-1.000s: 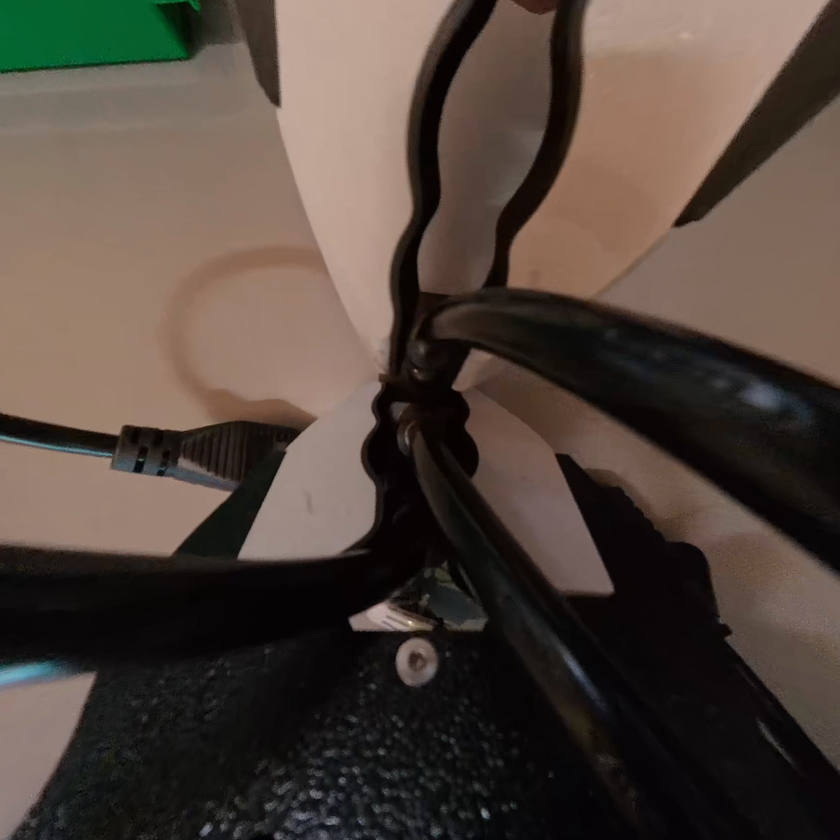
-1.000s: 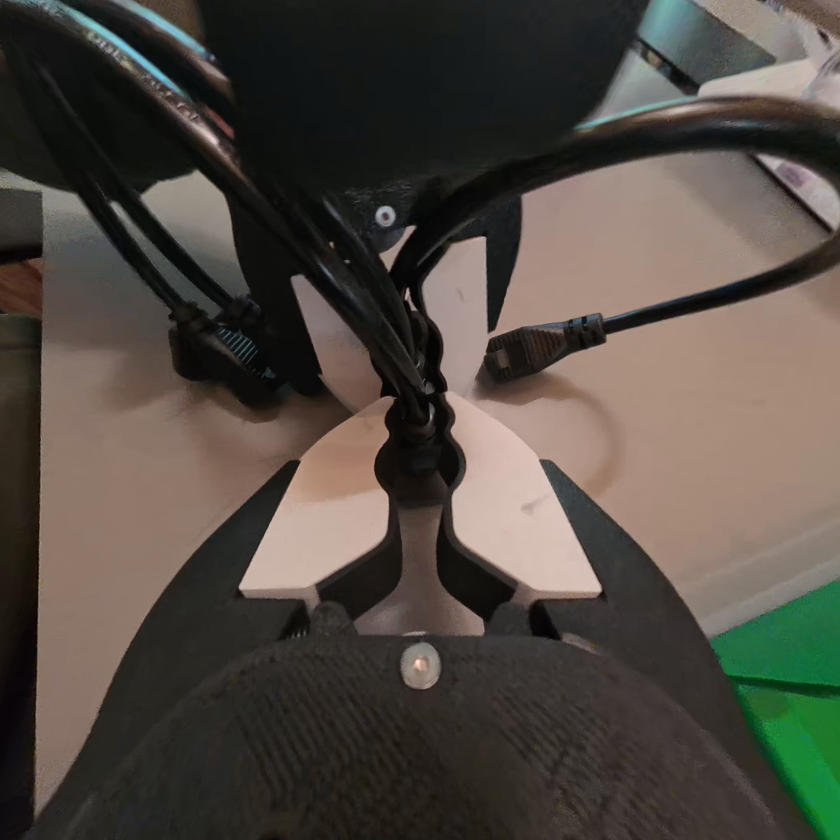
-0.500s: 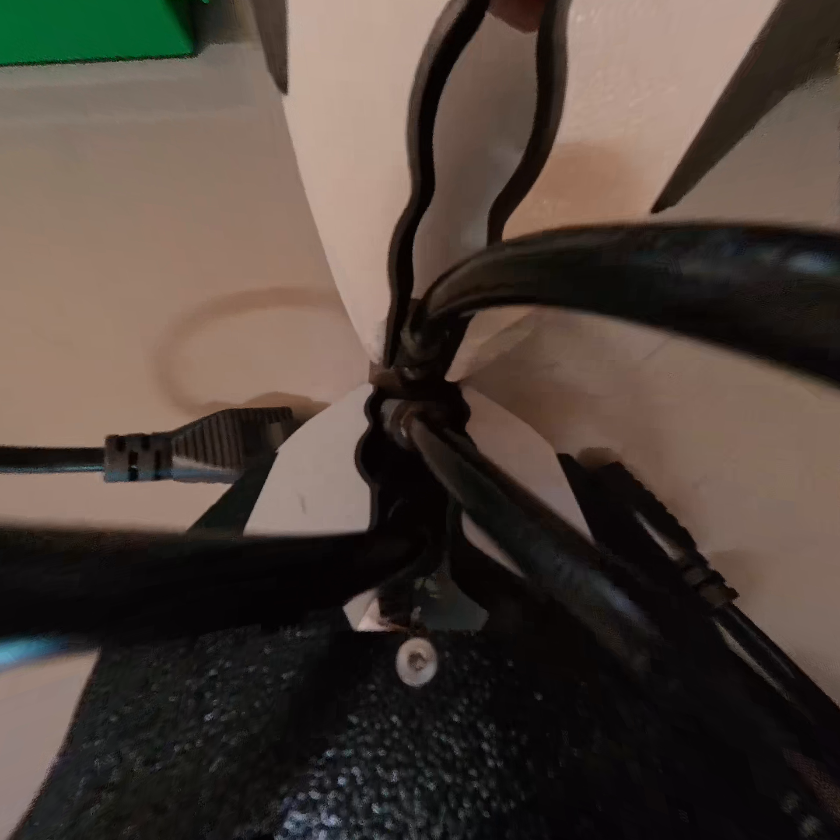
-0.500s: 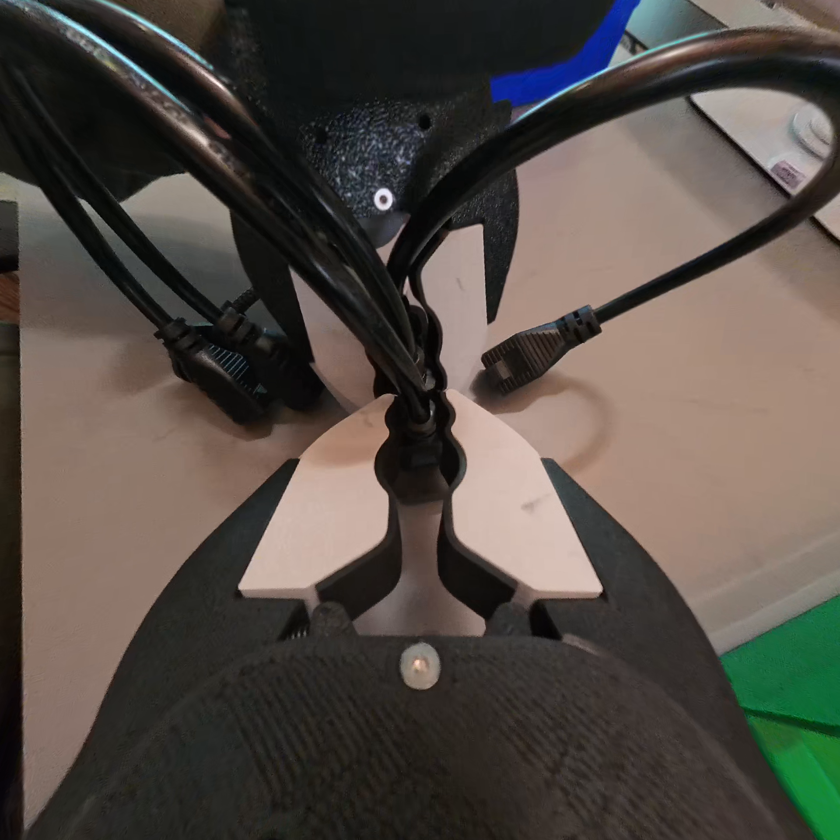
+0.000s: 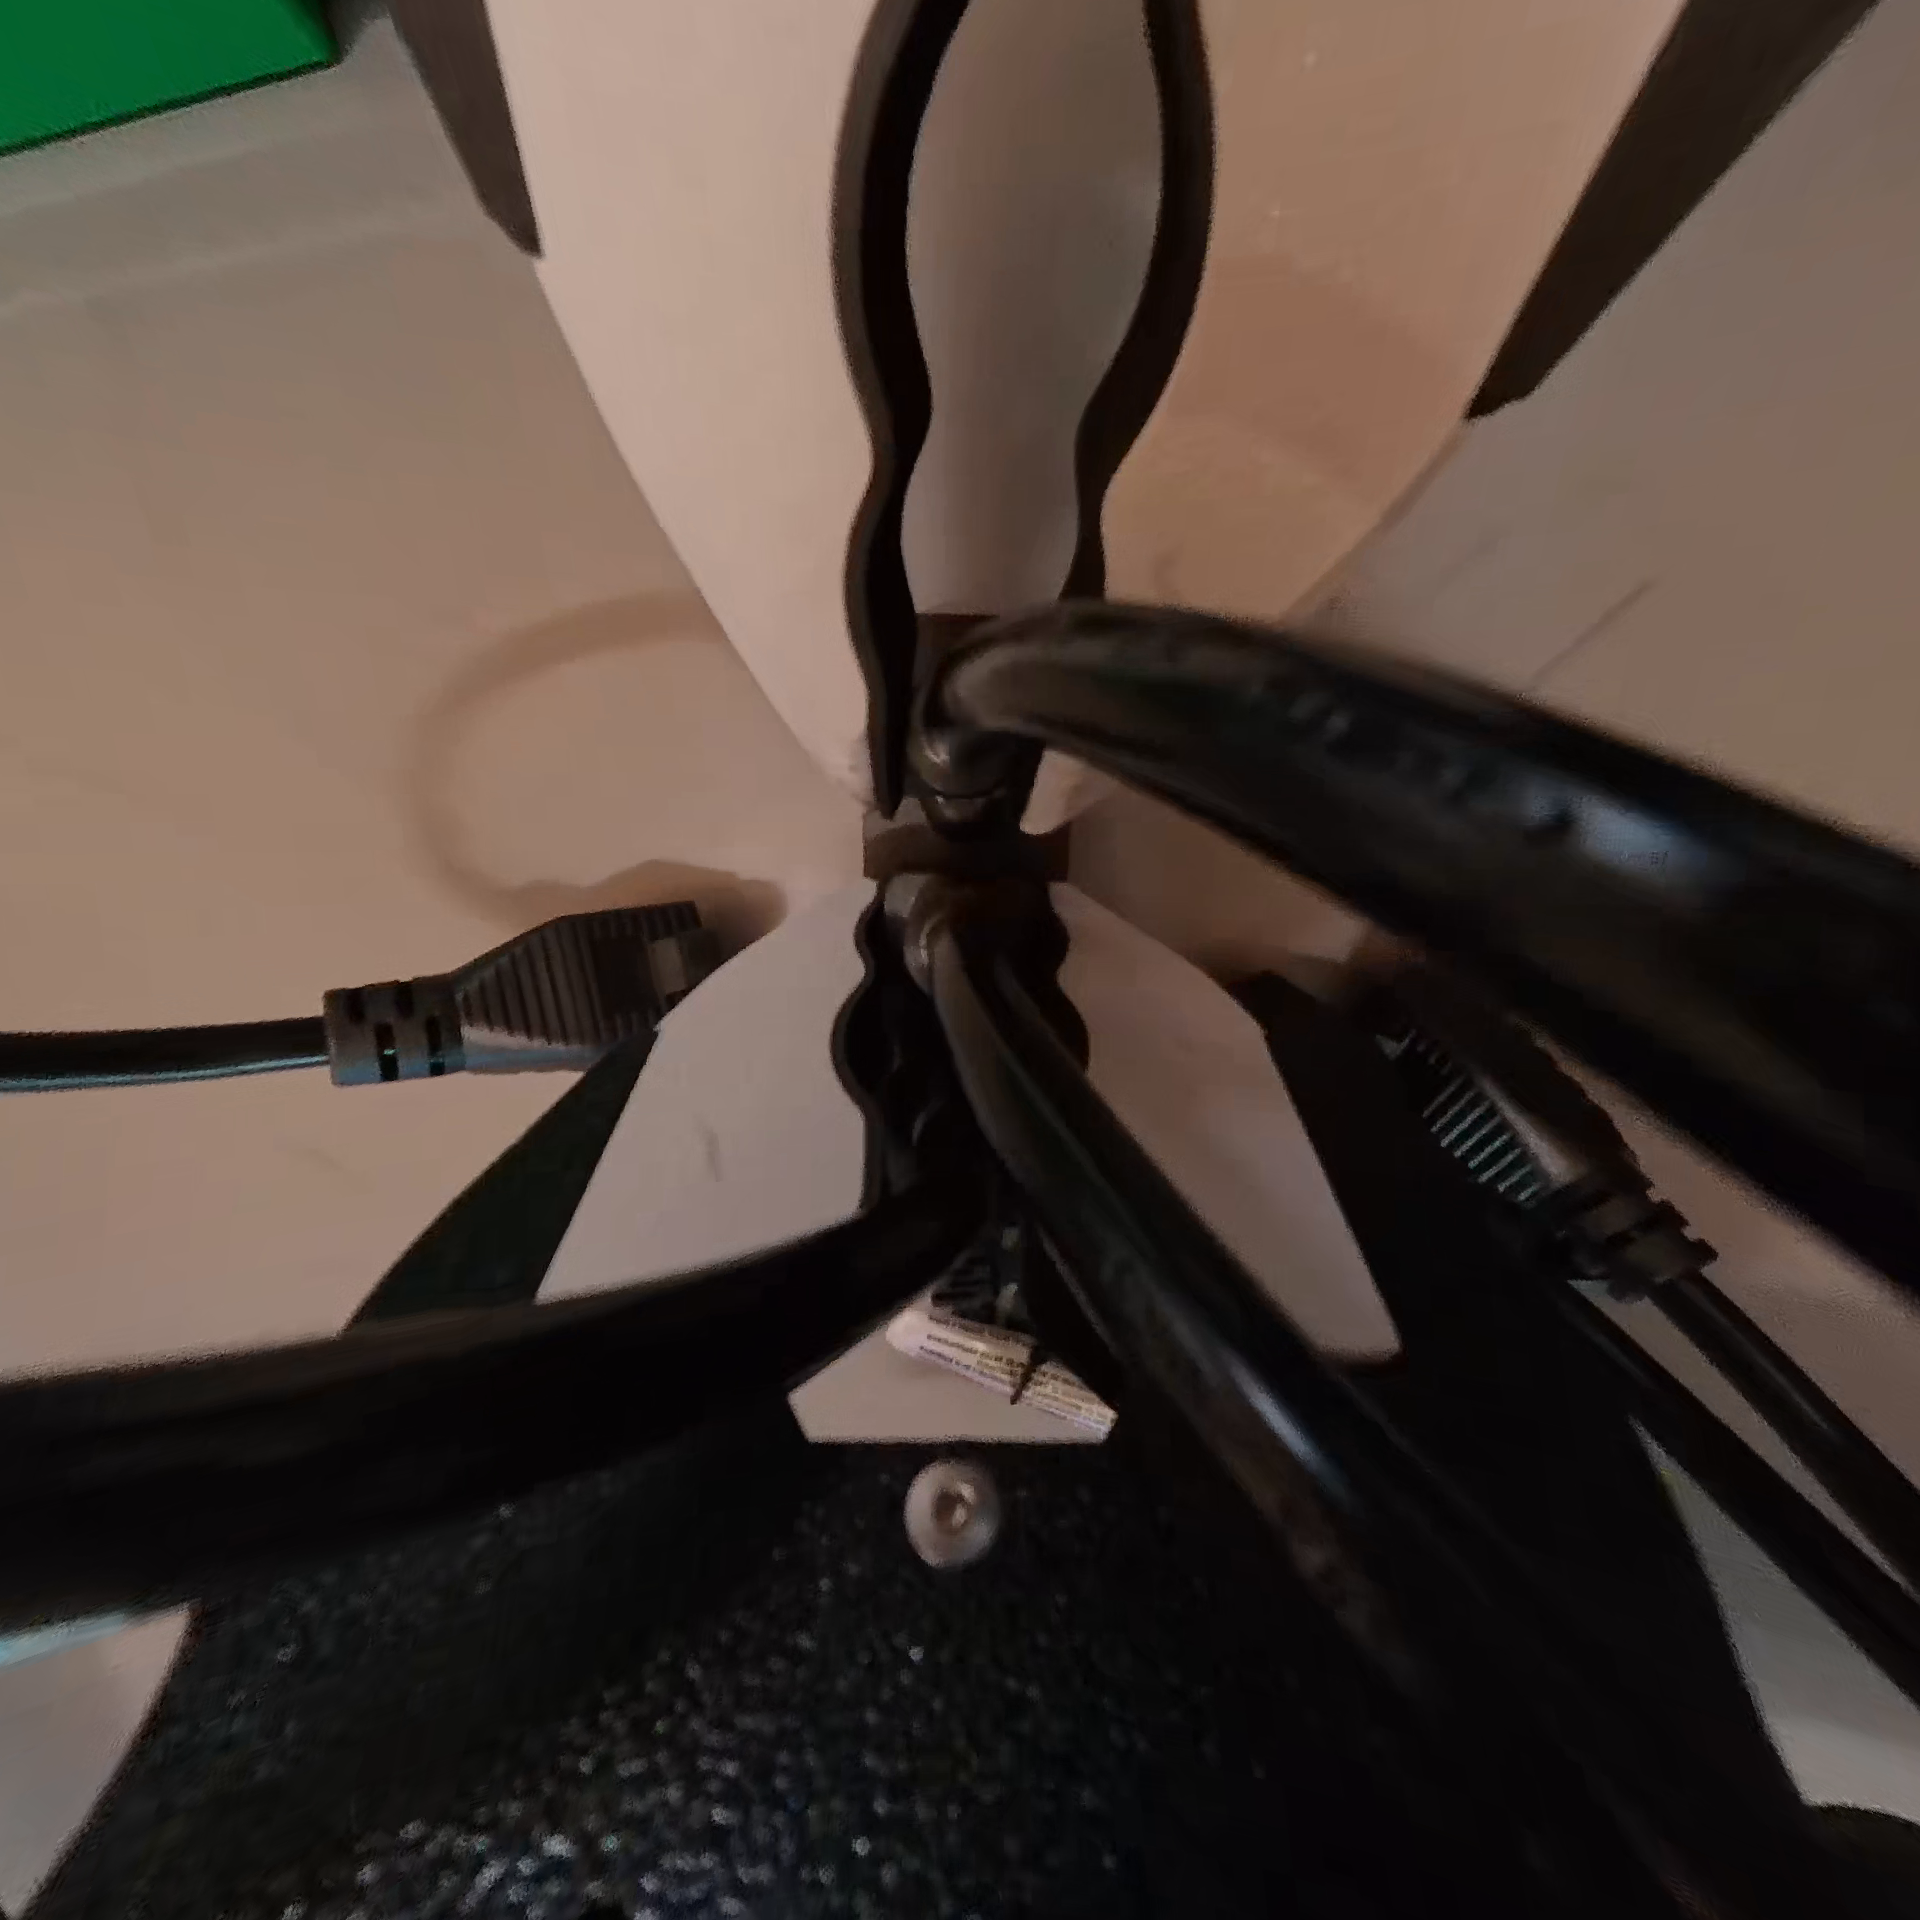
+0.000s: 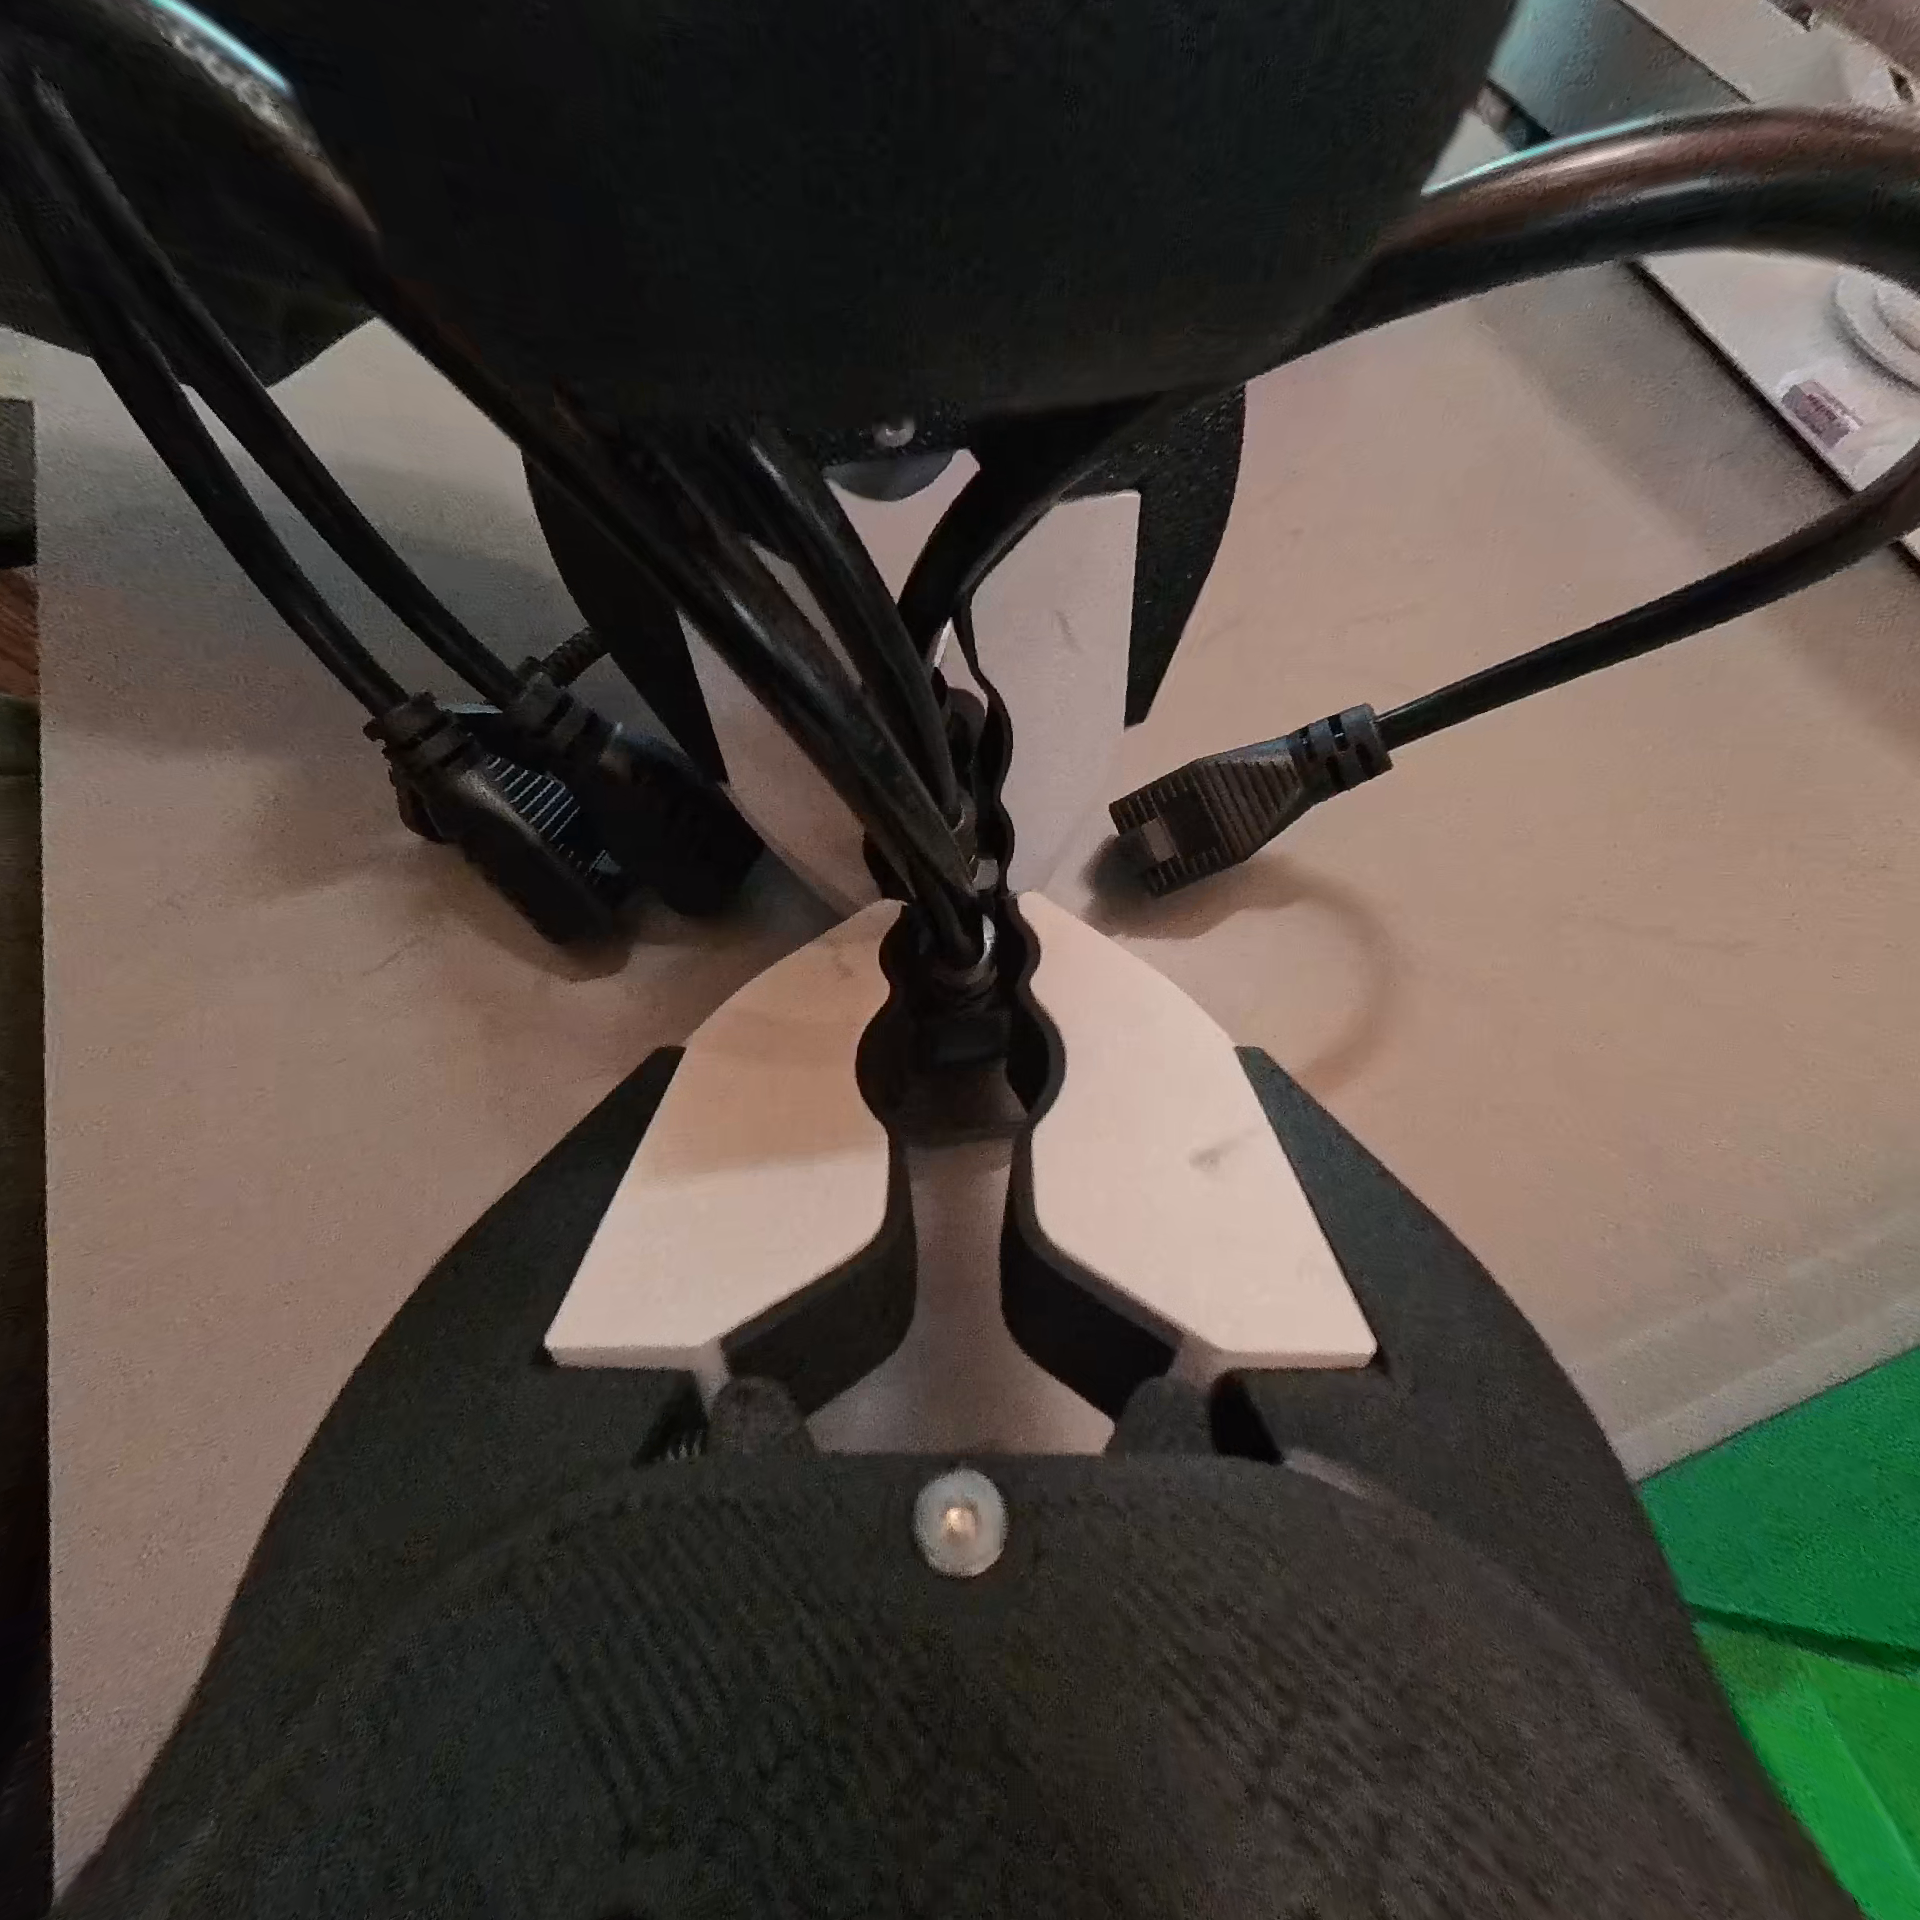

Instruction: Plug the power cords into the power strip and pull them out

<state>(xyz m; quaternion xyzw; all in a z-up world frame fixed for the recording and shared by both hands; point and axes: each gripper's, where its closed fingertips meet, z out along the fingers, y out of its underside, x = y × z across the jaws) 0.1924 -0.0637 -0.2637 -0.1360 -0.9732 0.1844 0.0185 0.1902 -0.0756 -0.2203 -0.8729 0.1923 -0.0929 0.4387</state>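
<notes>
A bundle of black power cords (image 5: 1091, 1143) is pinched between both grippers, which meet tip to tip above the beige table (image 5: 260, 520). My left gripper (image 5: 961, 909) is shut on the bundle from below in its view; my right gripper (image 5: 951, 790) is shut on it from above. In the right wrist view, my right gripper (image 6: 961, 925) grips the bundle (image 6: 831, 707) and the left gripper (image 6: 951, 862) faces it. A loose black cord connector (image 5: 582, 987) lies on the table; it also shows in the right wrist view (image 6: 1216, 805). No power strip is in view.
Two black plugs (image 6: 561, 821) rest on the table left of the grippers; one plug (image 5: 1486, 1132) shows in the left wrist view. A thick cord loop (image 6: 1610, 197) arches overhead. A green object (image 6: 1787, 1538) lies off the table edge. A white object (image 6: 1860, 343) lies far right. My hands' fingertips stand some 4 cm from each other.
Both grippers keep their hold on the bundle. The left gripper's body has come closer to the right camera. The thick cord loop swung up, then back down.
</notes>
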